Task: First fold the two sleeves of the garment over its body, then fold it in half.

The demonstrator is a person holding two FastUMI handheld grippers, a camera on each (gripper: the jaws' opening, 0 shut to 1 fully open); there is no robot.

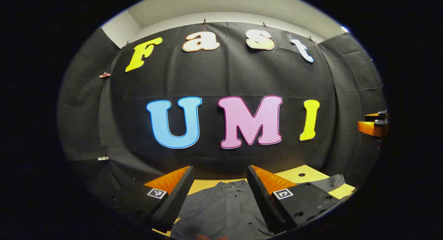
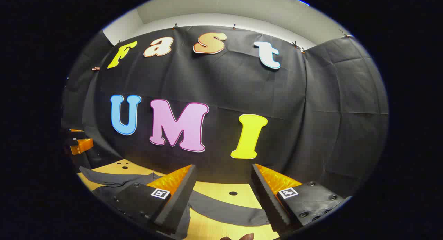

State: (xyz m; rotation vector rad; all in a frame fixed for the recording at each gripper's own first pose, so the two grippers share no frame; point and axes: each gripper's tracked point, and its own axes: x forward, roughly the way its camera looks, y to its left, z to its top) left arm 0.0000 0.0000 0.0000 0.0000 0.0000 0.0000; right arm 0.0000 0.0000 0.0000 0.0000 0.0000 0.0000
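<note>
Both grippers are up off the table [image 2: 221, 190], jaws spread wide, nothing between them.

Left gripper [image 1: 218, 177]: the garment [image 1: 225, 209], a grey collared button shirt, lies flat on the yellow table directly below and ahead of its jaws. The collar points to the far side, the button placket runs near-to-far, so the body's long axis lines up with this gripper's forward direction. One sleeve [image 1: 330, 183] runs out to the right, past its right finger, onto bare table.

Right gripper [image 2: 223, 176]: a sleeve [image 2: 225, 207] lies as a grey band across the table below its jaws, running left-right, crosswise to the fingers. The shirt body sits off to its left, partly hidden behind the left finger. At the far left edge of this view there's an orange and black bit that looks like the other gripper.

Judgement: no fold is done yet, both sleeves look spread. The right gripper is nearer that right-hand sleeve, so it should drop onto the cuff end and carry it left over the body. I can't see the cuff itself from here.
</note>
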